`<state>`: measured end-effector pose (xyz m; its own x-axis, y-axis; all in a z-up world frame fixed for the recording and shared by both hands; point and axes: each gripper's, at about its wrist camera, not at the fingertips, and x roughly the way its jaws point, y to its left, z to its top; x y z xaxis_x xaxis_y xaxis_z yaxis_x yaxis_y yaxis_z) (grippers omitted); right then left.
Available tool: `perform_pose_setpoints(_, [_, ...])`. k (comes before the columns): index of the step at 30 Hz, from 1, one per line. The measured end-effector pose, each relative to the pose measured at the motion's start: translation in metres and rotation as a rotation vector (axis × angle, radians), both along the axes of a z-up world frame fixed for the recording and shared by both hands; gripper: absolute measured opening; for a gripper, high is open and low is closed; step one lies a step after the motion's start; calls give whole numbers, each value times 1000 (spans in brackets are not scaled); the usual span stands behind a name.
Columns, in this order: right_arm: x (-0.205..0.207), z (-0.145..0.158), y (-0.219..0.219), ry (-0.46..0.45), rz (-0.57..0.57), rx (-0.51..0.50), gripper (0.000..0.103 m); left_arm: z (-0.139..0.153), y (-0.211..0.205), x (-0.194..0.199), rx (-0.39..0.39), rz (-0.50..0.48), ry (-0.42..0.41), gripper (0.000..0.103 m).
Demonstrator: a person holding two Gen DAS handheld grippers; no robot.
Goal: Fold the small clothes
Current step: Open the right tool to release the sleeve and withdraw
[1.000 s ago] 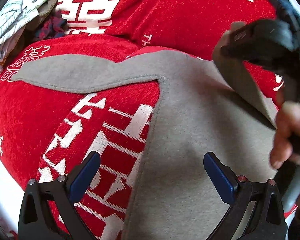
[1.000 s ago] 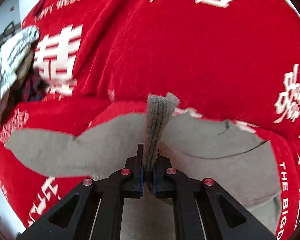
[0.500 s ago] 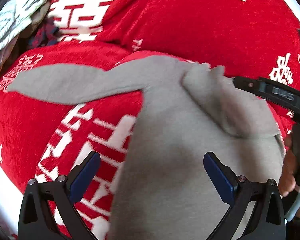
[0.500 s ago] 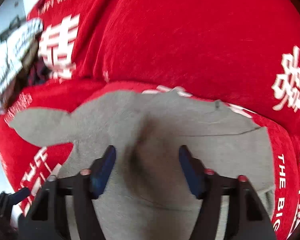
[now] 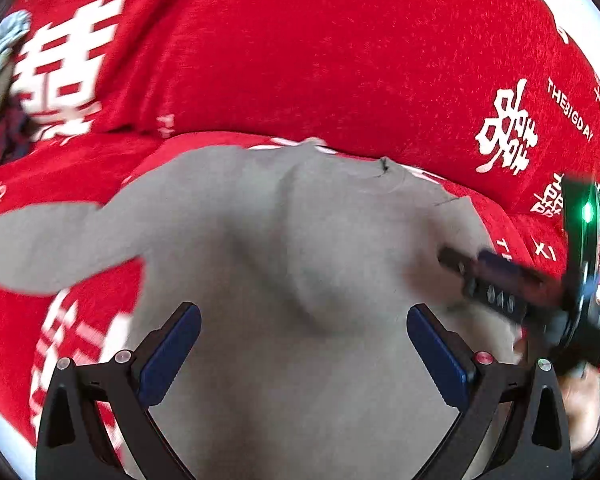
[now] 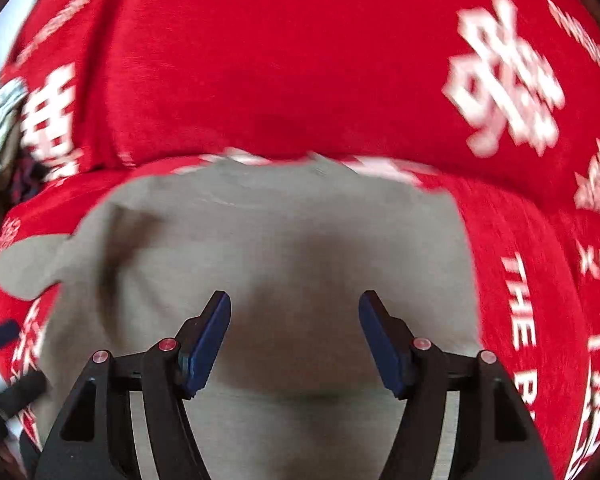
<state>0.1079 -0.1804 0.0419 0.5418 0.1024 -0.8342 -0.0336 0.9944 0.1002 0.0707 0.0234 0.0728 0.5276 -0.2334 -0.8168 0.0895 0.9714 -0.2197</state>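
while a red plush cover (image 5: 340,60) printed with white characters and the words "the big day" drapes the whole seat and backrest, a gray knit top (image 5: 300,260) lies spread across the cushion at the centre of both wrist views. at nine to ten o'clock in the left view, a heap of pale striped and dark plaid fabric (image 5: 0,80) sits bunched at the frame's edge, blurred. the cover's pile is short and fuzzy, bulging over rounded upholstery, with a crease where seat meets back running across the upper middle. the top is soft, matte and thin; one sleeve (image 5: 40,248) stretches flat toward nine o'clock, while the other side has been laid over the body, leaving a gentle ridge down the middle and a dark-stitched neckline (image 5: 384,164) at twelve o'clock. the left gripper (image 5: 304,344), black with blue pads, hovers over the lower body of the garment at six o'clock, its fingers wide apart and holding nothing. at three o'clock in that view the right gripper (image 6: 294,336) shows blurred, a green light on its housing and a hand (image 5: 580,400) beneath. its own camera shows its blue-padded fingers spread apart above the cloth, which they have just let go, with nothing pinched between them.
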Motion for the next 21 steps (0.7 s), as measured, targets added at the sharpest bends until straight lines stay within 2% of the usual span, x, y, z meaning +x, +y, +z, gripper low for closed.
perform_pose_setpoints(2, [2, -16, -28, 34, -61, 0, 70, -9, -10, 17, -4, -21, 27, 103])
perform_pose_setpoints(4, [2, -31, -54, 59, -113, 7, 66, -25, -13, 34, 68, 2, 63, 103])
perform_pose_setpoints(6, [-5, -31, -68, 13, -86, 46, 65, -44, 3, 40, 196, 107, 109, 103])
perform_pose_setpoints(7, [-6, -31, -68, 10, -76, 36, 65, -51, 16, 39, 207, 157, 129, 103])
perform_pose_setpoints(9, [-9, -31, -64, -3, -39, -23, 65, -60, 44, 31, 149, 233, 174, 103])
perform_pose_setpoints(11, [-11, -31, -63, -10, -25, -53, 65, -59, 61, 17, 73, 246, 153, 103])
perform_pose_setpoints(14, [-10, -22, -59, -40, -42, -54, 68, -42, 58, 8, 181, 313, 99, 103])
perform_pose_setpoints(16, [-3, -18, -59, -59, -43, -62, 69, -34, 54, 11, 144, 300, 79, 103])
perform_pose_setpoints(19, [21, -30, -62, 1, -66, -92, 70, -31, 34, 28, 80, 232, 92, 103])
perform_pose_setpoints(20, [33, -41, -68, 39, -94, -99, 70, -35, 24, 36, 95, 201, 106, 103])
perform_pose_setpoints(21, [35, -43, -73, 38, -105, -86, 72, -41, 16, 41, 130, 195, 114, 103])
